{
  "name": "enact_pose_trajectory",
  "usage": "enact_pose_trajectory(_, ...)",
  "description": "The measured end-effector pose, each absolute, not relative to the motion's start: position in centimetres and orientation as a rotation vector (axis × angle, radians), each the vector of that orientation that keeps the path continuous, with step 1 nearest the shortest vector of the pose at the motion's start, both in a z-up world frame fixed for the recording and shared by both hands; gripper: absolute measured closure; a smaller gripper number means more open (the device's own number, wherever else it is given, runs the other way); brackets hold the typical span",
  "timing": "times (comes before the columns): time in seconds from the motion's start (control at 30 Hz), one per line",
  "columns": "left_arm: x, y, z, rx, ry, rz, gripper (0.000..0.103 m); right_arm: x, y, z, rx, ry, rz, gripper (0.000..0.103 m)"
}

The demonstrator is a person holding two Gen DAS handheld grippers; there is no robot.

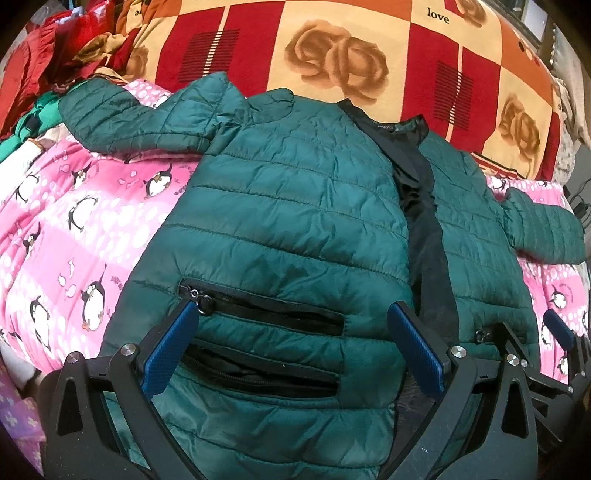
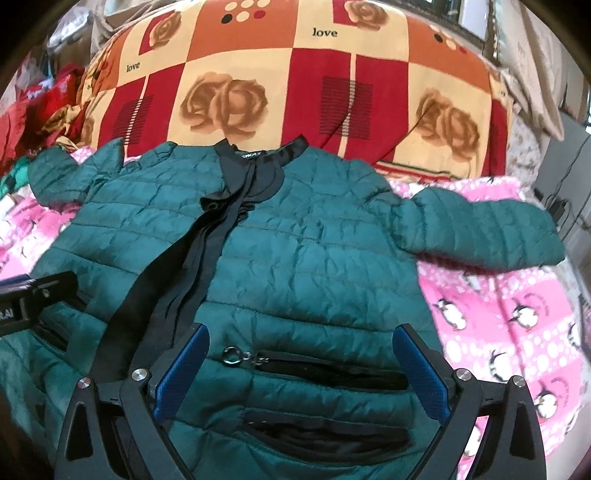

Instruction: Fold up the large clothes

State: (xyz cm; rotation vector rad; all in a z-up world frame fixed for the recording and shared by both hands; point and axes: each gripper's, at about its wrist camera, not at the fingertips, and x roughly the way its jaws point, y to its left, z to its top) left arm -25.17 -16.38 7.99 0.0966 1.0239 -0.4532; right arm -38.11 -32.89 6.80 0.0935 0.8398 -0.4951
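Left gripper [image 1: 291,350] spread wide, nothing held, hovering low over the hem end of the jacket's left front panel, straddling the zip pocket [image 1: 266,314]. Right gripper [image 2: 299,365] same: wide apart, empty, over the right panel's pocket [image 2: 317,365].

Largest first: checkered rose blanket [image 2: 295,92] fills the back, red/orange/cream squares. Pink penguin sheet [image 1: 85,229] in front of it, under the garment. Green quilted puffer jacket [image 1: 295,206] lies face up on the pink sheet, front unzipped, black lining strip [image 1: 421,214] showing down the middle, collar at the far end toward the rose blanket. Left sleeve [image 1: 140,118] out to the side and bent, right sleeve [image 2: 484,229] out to the other side. Red and green clothes pile [image 1: 40,74] far left. Small: round zip pull ring [image 2: 233,357] on the right pocket.

Step, my read: jacket laid out, folding not started, both sleeves unfolded. Next likely needs closing on a sleeve or side edge and carrying it across the chest; slick puffy fabric, so pinch deep or it slips.

Writing: "love" printed on the blanket [image 2: 325,32]. Neck label [image 2: 250,152] has white letters, too small to read. Partial "RAI" on the left gripper body at the right view's edge.
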Motion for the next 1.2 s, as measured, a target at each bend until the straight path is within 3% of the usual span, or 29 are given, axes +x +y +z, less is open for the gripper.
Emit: enact_pose_trajectory(1.2,-24.3,-16.8,7.3,0.084,1.045,-0.461,0.001,-37.5,-36.0,6.2,0.369,0.892,-0.371,0.004)
